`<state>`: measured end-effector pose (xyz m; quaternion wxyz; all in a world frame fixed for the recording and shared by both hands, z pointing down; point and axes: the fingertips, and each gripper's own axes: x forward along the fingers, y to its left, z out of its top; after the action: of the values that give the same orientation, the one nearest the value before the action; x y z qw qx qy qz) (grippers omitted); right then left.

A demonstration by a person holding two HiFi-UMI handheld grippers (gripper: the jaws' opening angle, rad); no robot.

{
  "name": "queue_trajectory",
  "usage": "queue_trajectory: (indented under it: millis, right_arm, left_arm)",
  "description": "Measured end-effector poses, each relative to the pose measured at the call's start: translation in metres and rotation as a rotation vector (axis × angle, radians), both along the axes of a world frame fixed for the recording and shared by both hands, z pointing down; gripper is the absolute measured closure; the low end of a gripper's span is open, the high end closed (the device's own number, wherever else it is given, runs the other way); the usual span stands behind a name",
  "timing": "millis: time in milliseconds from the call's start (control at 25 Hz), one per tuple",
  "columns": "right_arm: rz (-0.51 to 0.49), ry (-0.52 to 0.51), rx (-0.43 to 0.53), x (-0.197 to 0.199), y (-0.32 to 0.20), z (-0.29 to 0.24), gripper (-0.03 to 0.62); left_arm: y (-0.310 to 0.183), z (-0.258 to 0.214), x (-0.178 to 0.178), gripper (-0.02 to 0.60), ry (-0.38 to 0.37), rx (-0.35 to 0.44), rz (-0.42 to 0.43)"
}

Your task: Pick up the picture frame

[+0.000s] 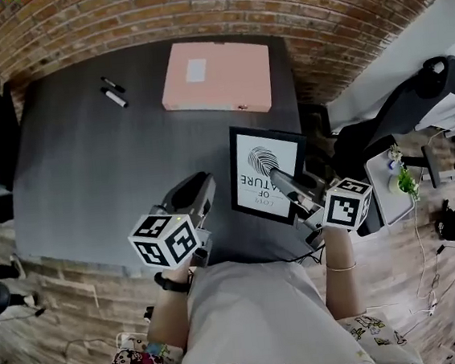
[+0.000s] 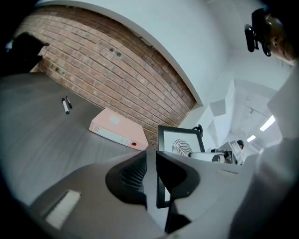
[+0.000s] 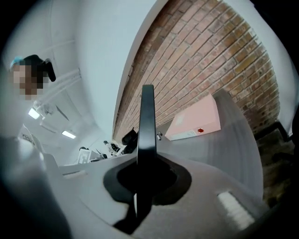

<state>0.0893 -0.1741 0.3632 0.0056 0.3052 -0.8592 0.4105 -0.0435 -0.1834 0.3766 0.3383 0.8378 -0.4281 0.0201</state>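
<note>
A black picture frame (image 1: 267,173) with a white fingerprint print hangs tilted above the grey table's (image 1: 89,175) near right corner. My right gripper (image 1: 286,187) is shut on its lower right edge. In the right gripper view the frame (image 3: 147,130) stands edge-on between the jaws of that gripper (image 3: 145,179). My left gripper (image 1: 200,190) is just left of the frame, open. In the left gripper view its jaws (image 2: 151,175) show a narrow gap with only table in it. There the frame (image 2: 184,144) faces me, its left edge just past the right-hand jaw.
A pink binder (image 1: 216,77) lies flat at the table's far side against the brick wall. Two markers (image 1: 113,92) lie to its left. A black office chair (image 1: 414,109) and a small white stand with a plant (image 1: 401,175) are right of the table.
</note>
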Motion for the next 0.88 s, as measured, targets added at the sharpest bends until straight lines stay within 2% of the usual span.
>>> queue_trajectory:
  millis: [200, 360, 600, 880]
  right_arm:
    - [0.026, 0.162, 0.141, 0.009, 0.000, -0.018, 0.582]
    - [0.049, 0.289, 0.232, 0.013, 0.002, -0.023, 0.582]
    - [0.109, 0.409, 0.333, 0.018, 0.004, -0.030, 0.582]
    - [0.194, 0.475, 0.417, 0.031, 0.004, -0.042, 0.582]
  left_arm:
    - [0.003, -0.016, 0.003, 0.506, -0.141, 0.094, 0.019]
    - [0.003, -0.029, 0.002, 0.511, -0.223, 0.164, 0.016]
    - [0.004, -0.042, -0.008, 0.522, -0.295, 0.249, -0.001]
    - [0.007, -0.047, -0.009, 0.551, -0.346, 0.307, 0.000]
